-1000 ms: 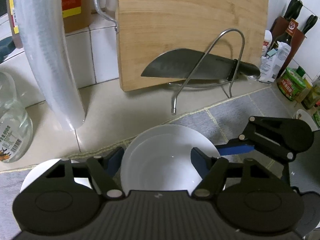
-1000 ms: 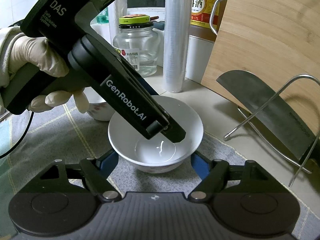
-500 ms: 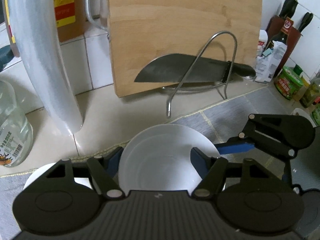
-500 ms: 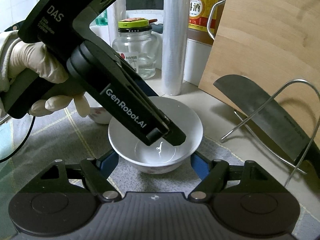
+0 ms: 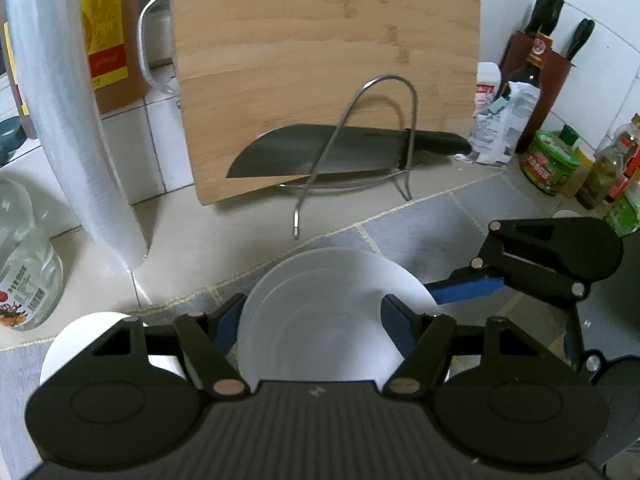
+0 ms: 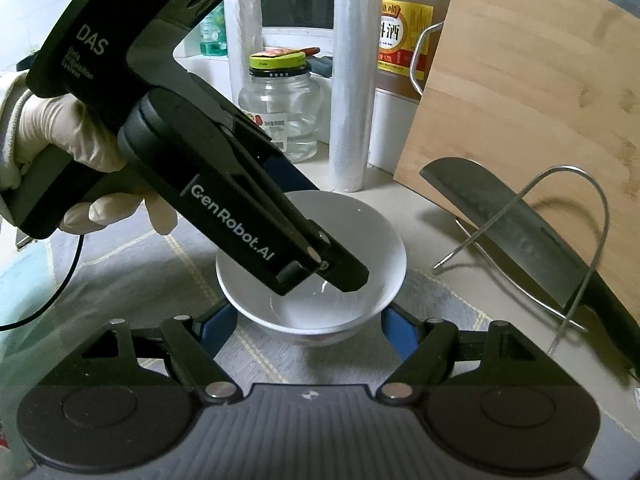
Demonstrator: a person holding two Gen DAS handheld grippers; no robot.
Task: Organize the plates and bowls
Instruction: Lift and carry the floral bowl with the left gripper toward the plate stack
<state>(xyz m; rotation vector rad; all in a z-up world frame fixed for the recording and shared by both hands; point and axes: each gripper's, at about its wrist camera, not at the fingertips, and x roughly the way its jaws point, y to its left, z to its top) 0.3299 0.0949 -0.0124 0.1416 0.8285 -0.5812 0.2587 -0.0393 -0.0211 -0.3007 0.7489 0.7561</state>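
Note:
A white bowl (image 5: 320, 300) sits between the blue pads of my left gripper (image 5: 314, 312), which is shut on it. The left pad meets the rim and the right pad lies over the inside. The right wrist view shows this bowl (image 6: 360, 232) just above the grey mat. My right gripper (image 6: 310, 320) is shut on its lower wall, one pad on each side. The left gripper (image 6: 344, 276), held by a gloved hand (image 6: 60, 144), slants down into the bowl from the left. The right gripper's blue finger (image 5: 464, 290) touches the bowl's right rim.
A wooden cutting board (image 5: 320, 60) leans on the tiled wall, with a cleaver (image 5: 340, 152) on a wire stand (image 5: 384, 92) before it. A plastic roll (image 5: 72, 120), glass jar (image 6: 280, 112), second white dish (image 5: 80, 340) and condiment jars (image 5: 552, 160) surround the mat (image 5: 440, 216).
Both grippers have risen and shifted a little with the bowl held still between them. The board, cleaver and jar have slid in both views.

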